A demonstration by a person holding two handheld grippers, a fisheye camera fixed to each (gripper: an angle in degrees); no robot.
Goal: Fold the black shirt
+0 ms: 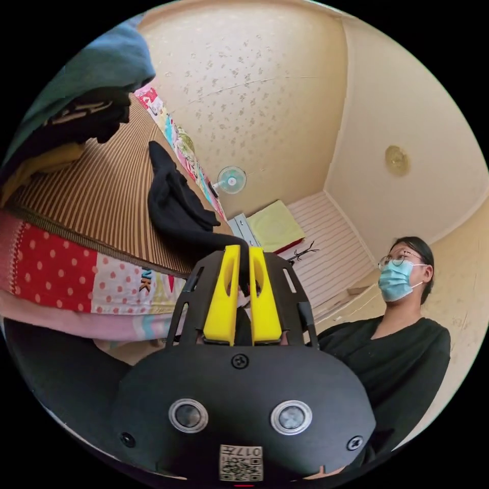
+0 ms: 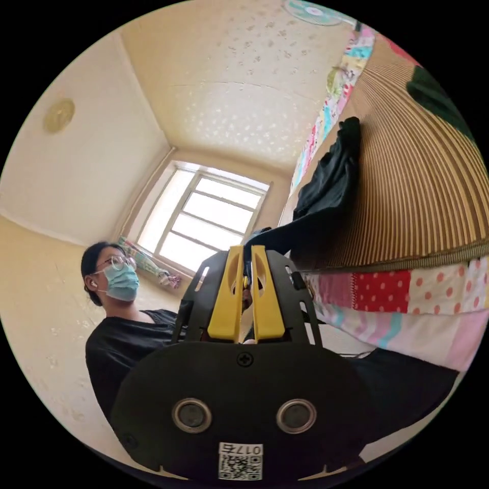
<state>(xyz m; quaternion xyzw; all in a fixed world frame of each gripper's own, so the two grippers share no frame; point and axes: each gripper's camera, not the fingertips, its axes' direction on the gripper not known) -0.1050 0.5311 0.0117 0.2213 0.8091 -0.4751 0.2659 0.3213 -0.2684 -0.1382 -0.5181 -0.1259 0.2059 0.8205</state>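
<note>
left gripper (image 1: pixel 244 254): our yellow jaws stand nearly closed, with black cloth pinched between them at the tips.
right gripper (image 2: pixel 246 253): jaws likewise drawn close together on a stretched strip of black cloth; we judge both jaws press on it.
black shirt (image 1: pixel 175 204): bunched and unfolded on the striped mat (image 1: pixel 102 193), near the bed's front edge, with one end drawn off the edge to each gripper.
step in hand: we judge this to be the opening grab, before the garment is spread flat.
technique: we keep both grips firm and draw the two held ends apart, so the bunched body opens without twisting.
caution: we lift enough that the cloth does not drag on the mat's edge above the patchwork quilt (image 1: pixel 76 280).
surroundings: a pile of other clothes (image 1: pixel 76 102) lies well apart; we keep the shirt away from it.
</note>
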